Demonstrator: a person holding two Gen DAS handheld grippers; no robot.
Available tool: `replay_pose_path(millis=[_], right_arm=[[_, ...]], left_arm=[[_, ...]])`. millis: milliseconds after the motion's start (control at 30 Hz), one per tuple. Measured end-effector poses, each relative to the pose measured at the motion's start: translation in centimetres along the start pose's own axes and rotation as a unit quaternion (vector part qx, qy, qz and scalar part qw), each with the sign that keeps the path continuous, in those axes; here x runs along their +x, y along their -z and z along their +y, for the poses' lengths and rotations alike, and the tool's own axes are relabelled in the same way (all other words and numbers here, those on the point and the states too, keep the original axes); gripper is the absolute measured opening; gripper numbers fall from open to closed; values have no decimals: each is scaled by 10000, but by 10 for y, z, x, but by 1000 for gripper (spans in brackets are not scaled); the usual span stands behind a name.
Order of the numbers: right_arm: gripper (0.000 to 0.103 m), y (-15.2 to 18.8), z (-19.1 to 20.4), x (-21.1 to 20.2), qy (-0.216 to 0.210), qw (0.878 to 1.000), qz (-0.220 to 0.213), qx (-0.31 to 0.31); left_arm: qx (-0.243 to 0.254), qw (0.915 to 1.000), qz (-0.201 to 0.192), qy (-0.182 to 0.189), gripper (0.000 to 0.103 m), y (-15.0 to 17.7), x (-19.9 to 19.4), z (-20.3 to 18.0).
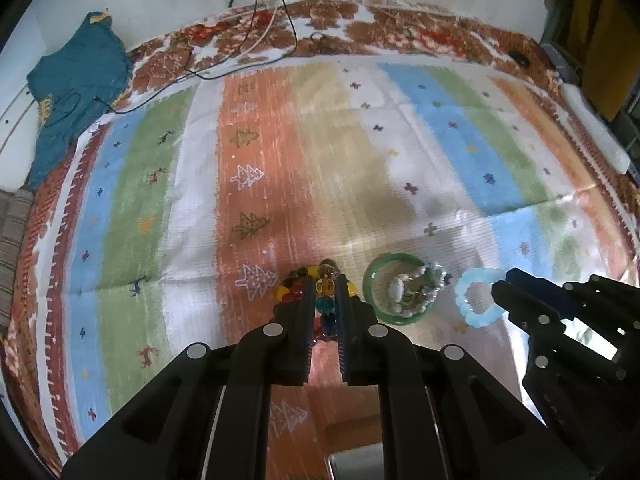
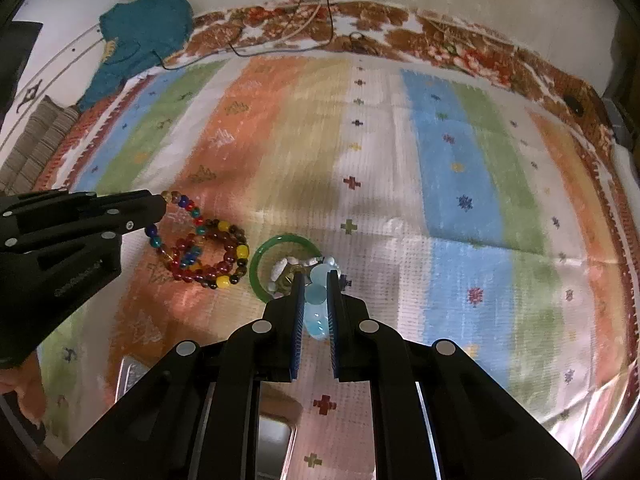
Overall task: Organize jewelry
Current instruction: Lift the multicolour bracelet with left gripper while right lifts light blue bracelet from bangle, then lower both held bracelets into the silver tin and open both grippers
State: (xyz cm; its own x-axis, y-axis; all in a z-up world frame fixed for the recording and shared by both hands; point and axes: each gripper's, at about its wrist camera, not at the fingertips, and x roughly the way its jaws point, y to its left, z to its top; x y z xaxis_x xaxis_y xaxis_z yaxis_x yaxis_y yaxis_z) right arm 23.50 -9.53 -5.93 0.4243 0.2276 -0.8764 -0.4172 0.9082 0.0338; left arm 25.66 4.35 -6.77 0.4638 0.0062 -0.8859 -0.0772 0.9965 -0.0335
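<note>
A: We've got both grippers loaded. Left gripper is clamped narrow on the multicoloured bead bracelet, pinching a strand near one end; the rest of the loops trail over the orange stripe of the striped cloth.

B: Right side?

A: Right gripper is pinched on the pale blue bracelet, beads squeezed between the pads. Green bangle lies flat between the two, with a white bead bracelet piled inside it.

B: So we're mid-lift on both. Advice?

A: We'd keep both grips tight, no regrasp. Raise straight up until the dangling loops clear the cloth, or the bead strand may drag and snag the bangle.

B: Spacing?

A: The two tips are close, bangle between. We'd move them apart before carrying anything. Can't tell where the pieces are meant to go; a metal edge shows at the bottom of both views, unclear what.
</note>
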Motion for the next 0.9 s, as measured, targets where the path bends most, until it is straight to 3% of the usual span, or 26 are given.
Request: replay_pose_path(millis=[567,900], right_arm=[[12,14,6,-57,-336,9980,-542,-35],[12,32,14,-78,-368,9970,-671,-124]], left_arm=[[-5,9975,-540,466,9,28,-72,-15],[158,9961,-686,527,9,52,-95,-26]])
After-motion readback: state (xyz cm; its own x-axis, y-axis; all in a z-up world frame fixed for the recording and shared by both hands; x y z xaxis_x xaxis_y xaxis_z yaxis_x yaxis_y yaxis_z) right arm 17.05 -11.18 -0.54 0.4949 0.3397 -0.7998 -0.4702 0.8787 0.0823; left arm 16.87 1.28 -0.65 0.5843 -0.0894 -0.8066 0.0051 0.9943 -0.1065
